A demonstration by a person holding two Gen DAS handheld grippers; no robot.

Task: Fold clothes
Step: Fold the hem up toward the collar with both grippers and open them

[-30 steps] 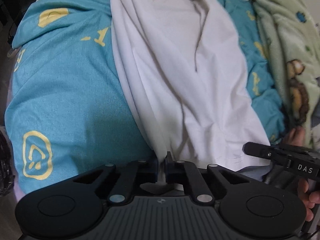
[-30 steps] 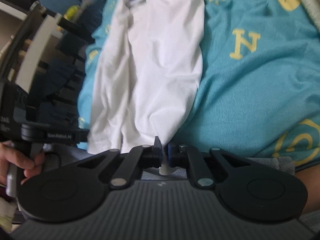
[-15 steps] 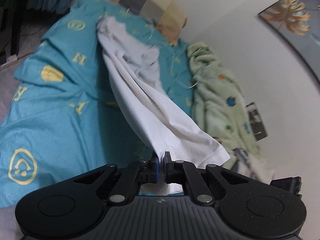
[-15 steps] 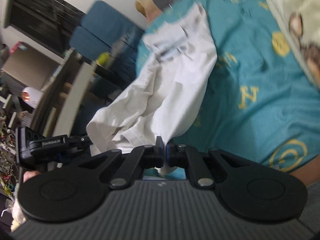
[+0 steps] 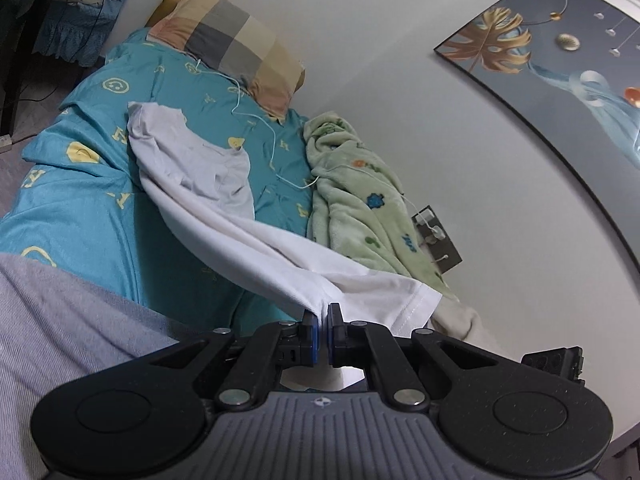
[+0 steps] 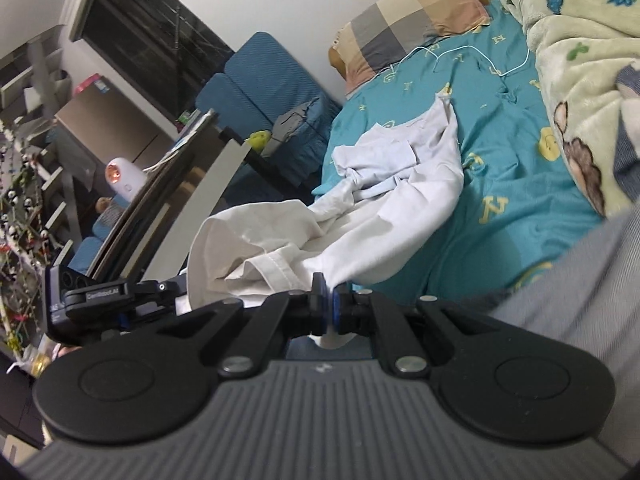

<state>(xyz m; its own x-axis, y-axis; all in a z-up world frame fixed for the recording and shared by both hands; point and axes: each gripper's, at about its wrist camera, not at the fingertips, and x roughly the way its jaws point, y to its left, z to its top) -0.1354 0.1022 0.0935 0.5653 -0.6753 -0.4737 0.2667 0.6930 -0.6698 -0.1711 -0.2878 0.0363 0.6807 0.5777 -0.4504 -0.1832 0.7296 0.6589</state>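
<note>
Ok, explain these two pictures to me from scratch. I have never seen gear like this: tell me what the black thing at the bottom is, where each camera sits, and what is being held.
There is no robot here. A person holds a two-finger clamp in each hand, and each clamp carries a wide-angle camera looking forward along its fingers, so the black shape at the bottom of each picture is the clamp itself.

One picture comes from the left gripper, the other from the right gripper. Both are shut on the near edge of one white T-shirt, lifting that end while the far end lies on the teal bedsheet.

Also on the bed are a checked pillow, a green fleece blanket and a thin white cable.
</note>
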